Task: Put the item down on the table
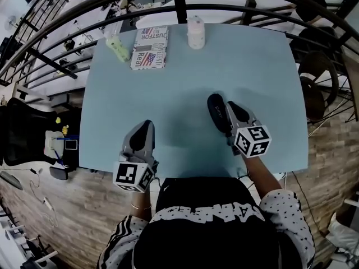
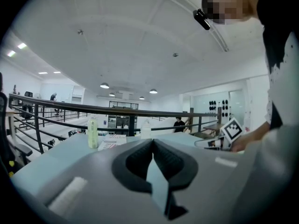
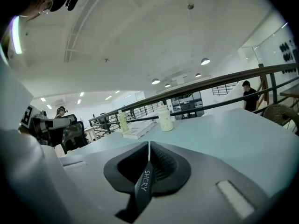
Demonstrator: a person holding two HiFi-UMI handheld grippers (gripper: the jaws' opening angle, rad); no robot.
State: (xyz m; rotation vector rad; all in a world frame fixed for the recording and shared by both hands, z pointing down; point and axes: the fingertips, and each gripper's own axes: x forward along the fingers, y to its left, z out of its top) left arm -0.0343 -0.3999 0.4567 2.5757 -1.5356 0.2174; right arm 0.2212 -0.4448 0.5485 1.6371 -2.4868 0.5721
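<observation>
A flat black oval item (image 1: 216, 111) marked SHERY is over the front right part of the light blue table (image 1: 185, 77). My right gripper (image 1: 230, 108) is shut on it. In the right gripper view the item shows edge-on as a thin black strip (image 3: 144, 181) pinched between the pads of the right gripper (image 3: 148, 146). Whether it touches the tabletop I cannot tell. My left gripper (image 1: 147, 125) is at the table's front left edge. Its pads meet at the tips with nothing between them (image 2: 153, 143).
At the table's far side stand a green bottle (image 1: 118, 48), a printed booklet (image 1: 150, 47) and a white bottle (image 1: 196, 32). A black railing (image 1: 179, 4) curves behind the table. Chairs (image 1: 314, 77) stand off to the right.
</observation>
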